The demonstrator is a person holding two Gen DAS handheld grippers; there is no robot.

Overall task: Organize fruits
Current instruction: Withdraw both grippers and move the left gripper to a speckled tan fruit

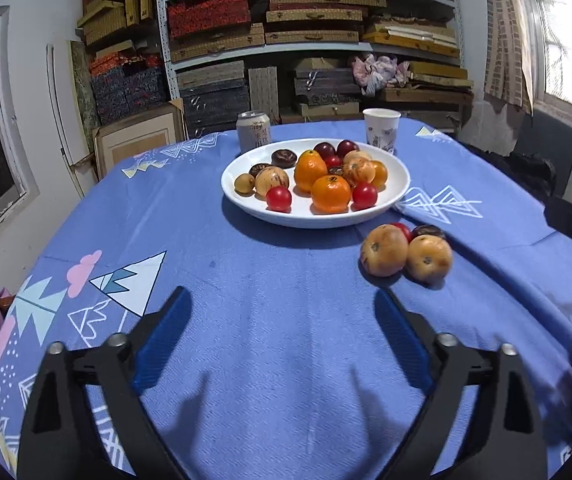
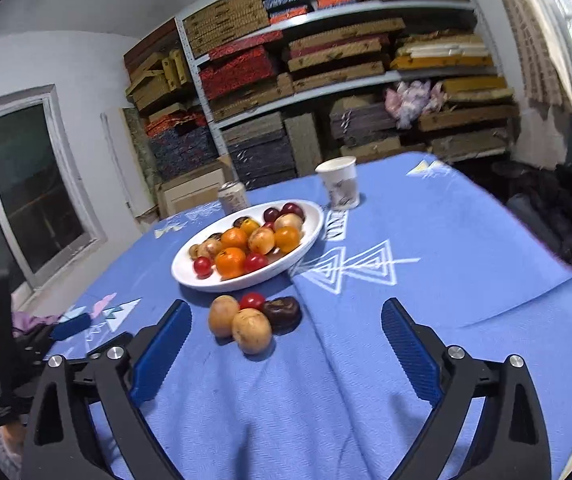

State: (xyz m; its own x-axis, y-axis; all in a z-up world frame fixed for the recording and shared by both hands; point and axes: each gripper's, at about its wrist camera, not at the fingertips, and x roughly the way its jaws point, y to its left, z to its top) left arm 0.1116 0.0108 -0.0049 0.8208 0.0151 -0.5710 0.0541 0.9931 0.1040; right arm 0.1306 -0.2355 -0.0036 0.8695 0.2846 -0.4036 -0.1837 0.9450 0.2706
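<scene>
on my left camera my left gripper [image 1: 282, 312] hangs over bare blue tablecloth [image 1: 246, 280], its claw spread wide and holding nothing. ahead sits the white plate [image 1: 246, 204], piled with oranges, red tomatoes and dark plums. behind the plate i see a can [image 1: 253, 130] on its left and a paper cup [image 1: 381, 130] on its right. just right of the plate's near edge, a loose cluster lies on the cloth: two tan fruits [image 1: 383, 250] touching each other, with a red tomato [image 1: 403, 230] and a dark fruit [image 1: 428, 232] tucked behind them. on my right camera my right gripper [image 2: 286, 314] is also wide and empty, with that same cluster close in front, between its fingers.
</scene>
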